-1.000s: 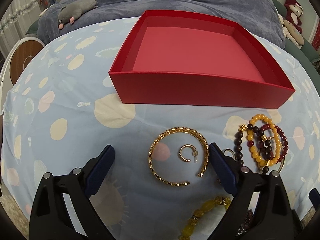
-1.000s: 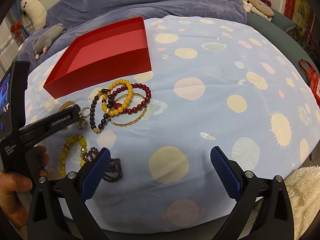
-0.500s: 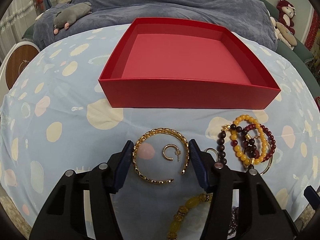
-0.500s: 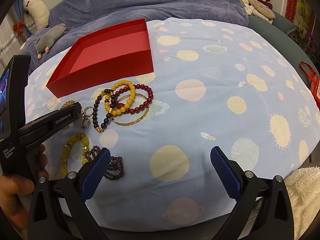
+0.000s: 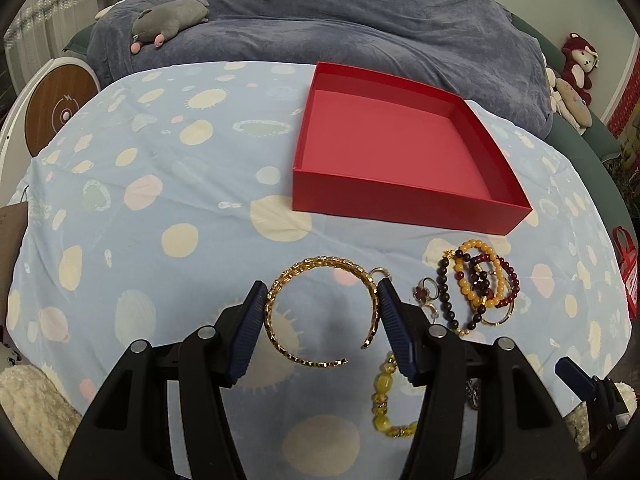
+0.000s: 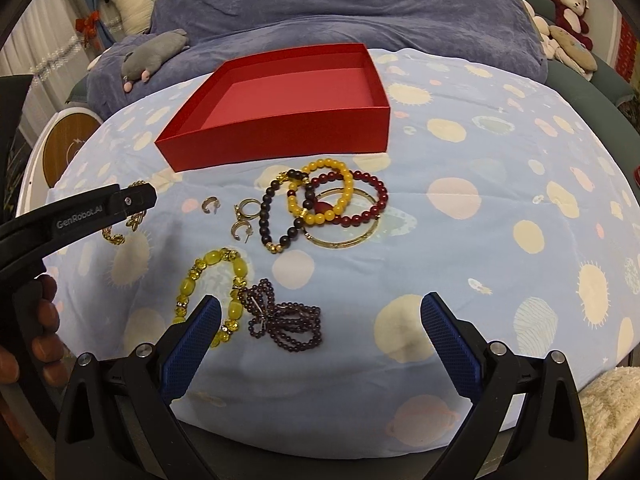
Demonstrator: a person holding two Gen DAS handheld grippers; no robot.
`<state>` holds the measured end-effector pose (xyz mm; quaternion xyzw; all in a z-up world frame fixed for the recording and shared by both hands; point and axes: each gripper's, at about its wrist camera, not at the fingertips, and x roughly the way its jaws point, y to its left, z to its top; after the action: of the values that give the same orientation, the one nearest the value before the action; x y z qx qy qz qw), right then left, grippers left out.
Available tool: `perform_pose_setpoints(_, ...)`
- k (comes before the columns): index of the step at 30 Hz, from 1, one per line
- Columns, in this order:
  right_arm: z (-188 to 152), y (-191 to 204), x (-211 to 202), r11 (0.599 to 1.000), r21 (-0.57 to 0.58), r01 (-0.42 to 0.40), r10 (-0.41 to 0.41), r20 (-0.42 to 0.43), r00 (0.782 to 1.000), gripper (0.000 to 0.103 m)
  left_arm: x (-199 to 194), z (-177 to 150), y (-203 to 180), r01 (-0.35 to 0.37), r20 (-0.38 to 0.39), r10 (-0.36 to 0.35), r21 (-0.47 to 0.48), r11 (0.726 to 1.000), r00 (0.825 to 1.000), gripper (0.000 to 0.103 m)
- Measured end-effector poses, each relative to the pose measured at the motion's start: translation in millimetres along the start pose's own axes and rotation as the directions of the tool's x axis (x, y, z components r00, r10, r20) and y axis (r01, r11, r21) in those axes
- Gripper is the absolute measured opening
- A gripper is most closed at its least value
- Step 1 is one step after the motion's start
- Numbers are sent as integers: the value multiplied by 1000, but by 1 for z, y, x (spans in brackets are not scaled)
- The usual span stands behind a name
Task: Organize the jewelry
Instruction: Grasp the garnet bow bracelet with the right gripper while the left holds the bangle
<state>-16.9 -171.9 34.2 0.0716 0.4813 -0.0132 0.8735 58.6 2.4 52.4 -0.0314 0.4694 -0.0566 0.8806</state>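
Above the spotted blue cloth [image 5: 168, 200] on the worktop, the left tongs [image 5: 322, 300] tilt steeply down, clenched on the gold bangle [image 5: 320, 312], lifted before the red box [image 5: 400, 200]. The right tongs [image 6: 320, 312] hang released. The left tongs partly hide the bangle in the right view. A blue-covered sofa [image 5: 360, 20] lies behind.

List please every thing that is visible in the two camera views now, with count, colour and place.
box: 1, red, empty, far side of cloth
gold bangle: 1, gold, open-ended, between left gripper pads
beaded bracelets pile: several, yellow, dark red, brown, before box
thin gold ring bangle: 1, under pile
small earrings: about 3, gold, left of pile
yellow bead bracelet: 1, near
purple bead strand: 1, near
cloth: light blue, spotted
plush toys: several, behind
left gripper: shut on bangle
right gripper: open, empty
hand: left edge
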Motion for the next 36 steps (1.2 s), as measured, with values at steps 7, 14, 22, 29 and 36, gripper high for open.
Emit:
perform_pose_setpoints(7,-1,12,17,999,-48,-2,0,-41,999,84,-7,-17,17,-18,-23,18,3,1000,1000,54)
perform_pose_setpoints(14,-1,5,27,1000,-8,-15,14,-76,997,68,-6,-27,19,-8,-35,8,11,1000,999,54)
perform_pose_setpoints(22,-4,8,30,999,-44,-21,18,-82,996,41,-4,-32,14,6,-49,-6,14,1000,999,54)
perform_pose_setpoints(29,-3,0,26,999,-18,-29,28,-72,997,22,-4,-35,11,10,-61,-8,23,1000,998,54)
perform_pose_setpoints(36,4,-10,14,999,15,-35,35,-52,998,4,-8,-32,10,16,-52,-15,20,1000,999,54)
